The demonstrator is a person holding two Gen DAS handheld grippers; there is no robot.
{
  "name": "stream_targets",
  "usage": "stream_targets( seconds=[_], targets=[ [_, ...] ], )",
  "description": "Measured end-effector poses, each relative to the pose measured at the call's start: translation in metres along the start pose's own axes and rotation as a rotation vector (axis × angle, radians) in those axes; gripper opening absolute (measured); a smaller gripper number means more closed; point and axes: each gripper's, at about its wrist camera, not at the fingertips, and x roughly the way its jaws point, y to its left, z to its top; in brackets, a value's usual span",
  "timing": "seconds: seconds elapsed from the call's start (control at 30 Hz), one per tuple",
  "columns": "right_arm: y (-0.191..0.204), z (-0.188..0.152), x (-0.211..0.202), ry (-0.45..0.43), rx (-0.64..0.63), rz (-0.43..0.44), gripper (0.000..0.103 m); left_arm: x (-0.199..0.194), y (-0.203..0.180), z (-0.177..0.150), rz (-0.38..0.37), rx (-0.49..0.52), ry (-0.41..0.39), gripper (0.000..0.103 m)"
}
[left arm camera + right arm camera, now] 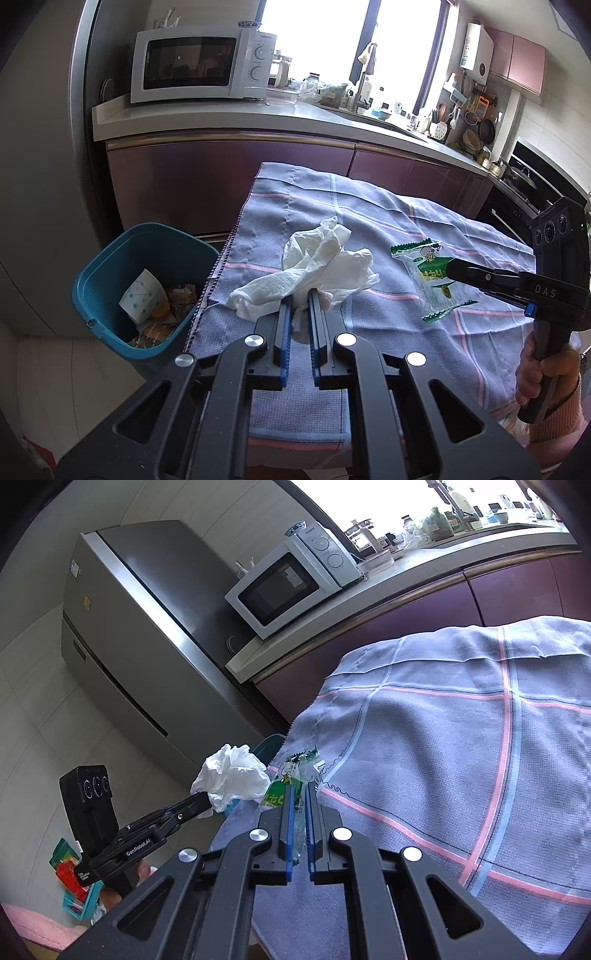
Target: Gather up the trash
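White microwave [201, 66] on pale countertop [207, 116], maroon cabinets [229, 177] below. Steel fridge [122, 642] beside counter end. Blue checked cloth [388, 221] covers table. Bright window [354, 40] behind cluttered sink area.

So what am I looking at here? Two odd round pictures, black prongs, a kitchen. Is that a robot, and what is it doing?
There is no robot. A person holds a hand-held grasping tool in each hand, and each tool has a wide-angle camera looking forward along its two fingers, which is why the pictures look round and bent.

One picture is taken from the left tool. It is closed on a crumpled white tissue that lies on a checked cloth covering the table. The other picture is from the right tool, closed on a green and clear snack wrapper. Each camera also catches the other tool from the side.

Beside the table stands a blue bin that already has rubbish in it. Behind are a white microwave and a kitchen counter.
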Motion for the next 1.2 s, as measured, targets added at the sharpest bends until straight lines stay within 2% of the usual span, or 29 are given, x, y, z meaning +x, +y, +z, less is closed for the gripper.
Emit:
stream_targets(
  seconds=[1.2],
  targets=[
    [0.015, 0.003, 0.026, 0.036, -0.023, 0.041, 0.005, -0.014, 0.029, -0.004, 0.046, -0.041, -0.023, 0.009]
  ],
)
